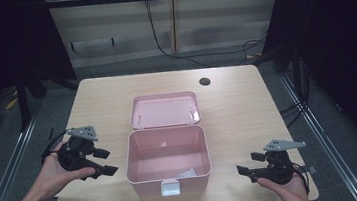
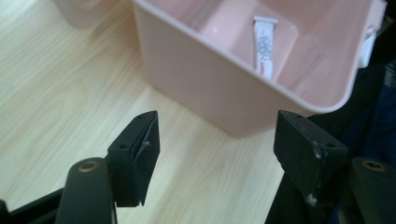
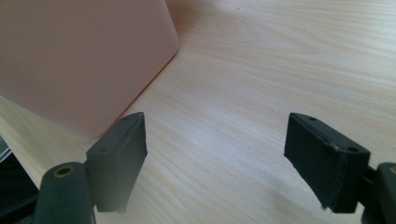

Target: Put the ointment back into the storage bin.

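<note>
The open pink plastic box (image 1: 167, 157) is sitting mid-table, its lid (image 1: 165, 110) lying flat at 12 o'clock. The left gripper (image 1: 106, 162) at 9 and the right gripper (image 1: 244, 170) at 4 are both gaping wide, holding nothing. I think closing is coming: one must reach back for the lid

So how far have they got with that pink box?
The pink box stands open, its lid lying behind it, with a small white packet inside. The left gripper and right gripper flank it, jaws open, holding nothing. Closing it looks left.
</note>
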`<state>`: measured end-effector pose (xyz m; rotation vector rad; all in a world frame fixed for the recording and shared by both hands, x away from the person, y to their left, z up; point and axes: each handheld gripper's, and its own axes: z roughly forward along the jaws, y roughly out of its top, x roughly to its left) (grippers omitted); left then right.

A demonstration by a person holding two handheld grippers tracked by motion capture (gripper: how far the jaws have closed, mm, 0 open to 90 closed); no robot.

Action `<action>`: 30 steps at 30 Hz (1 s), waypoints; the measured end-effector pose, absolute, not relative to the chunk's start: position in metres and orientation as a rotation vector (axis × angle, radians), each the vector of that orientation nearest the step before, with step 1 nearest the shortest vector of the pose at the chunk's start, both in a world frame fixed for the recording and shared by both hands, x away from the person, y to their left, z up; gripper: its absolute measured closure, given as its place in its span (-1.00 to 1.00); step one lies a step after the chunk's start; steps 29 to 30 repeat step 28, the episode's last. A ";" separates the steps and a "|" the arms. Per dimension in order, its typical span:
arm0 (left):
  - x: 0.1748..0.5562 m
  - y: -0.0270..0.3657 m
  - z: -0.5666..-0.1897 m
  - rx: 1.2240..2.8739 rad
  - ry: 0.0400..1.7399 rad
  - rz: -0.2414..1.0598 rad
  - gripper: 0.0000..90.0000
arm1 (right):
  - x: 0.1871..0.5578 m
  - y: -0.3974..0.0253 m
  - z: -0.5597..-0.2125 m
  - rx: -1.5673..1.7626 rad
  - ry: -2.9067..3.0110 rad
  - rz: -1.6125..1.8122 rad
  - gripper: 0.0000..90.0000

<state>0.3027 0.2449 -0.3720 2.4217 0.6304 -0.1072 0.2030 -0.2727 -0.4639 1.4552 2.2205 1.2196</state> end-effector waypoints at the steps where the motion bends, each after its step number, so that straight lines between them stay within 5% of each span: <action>1: 0.302 0.247 -0.374 2.426 0.622 -0.112 -0.29 | 0.203 -0.273 -0.464 1.459 2.222 1.219 -0.54; 30: 0.296 0.270 -0.445 2.356 0.879 0.003 -0.59 | 0.208 -0.263 -0.476 1.486 2.306 1.130 -0.63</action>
